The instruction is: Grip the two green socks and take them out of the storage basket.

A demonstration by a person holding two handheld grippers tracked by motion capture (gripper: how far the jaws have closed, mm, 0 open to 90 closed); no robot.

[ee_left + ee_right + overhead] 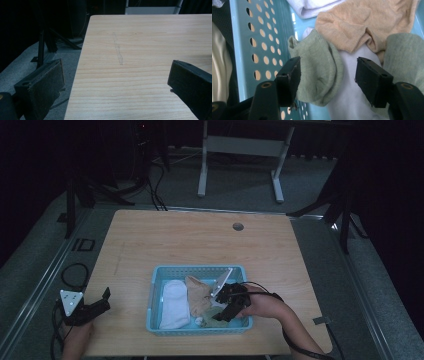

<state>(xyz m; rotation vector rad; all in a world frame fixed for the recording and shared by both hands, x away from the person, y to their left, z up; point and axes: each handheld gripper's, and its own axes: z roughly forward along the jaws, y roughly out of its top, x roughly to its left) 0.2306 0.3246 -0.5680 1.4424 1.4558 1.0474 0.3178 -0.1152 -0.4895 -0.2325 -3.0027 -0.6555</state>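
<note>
My right gripper [325, 75] is released, jaws straddling the green sock [319, 72] at the basket's [155, 292] near right corner; sock's long axis runs away from me. Left gripper [92, 307] idles released at the bench's [200, 240] near left corner, well apart.

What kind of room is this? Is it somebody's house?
Probably not a house; it looks like a lab or studio. A bare wooden table stands among dark stands and loose cables, with a basket of socks set out for handling.
</note>
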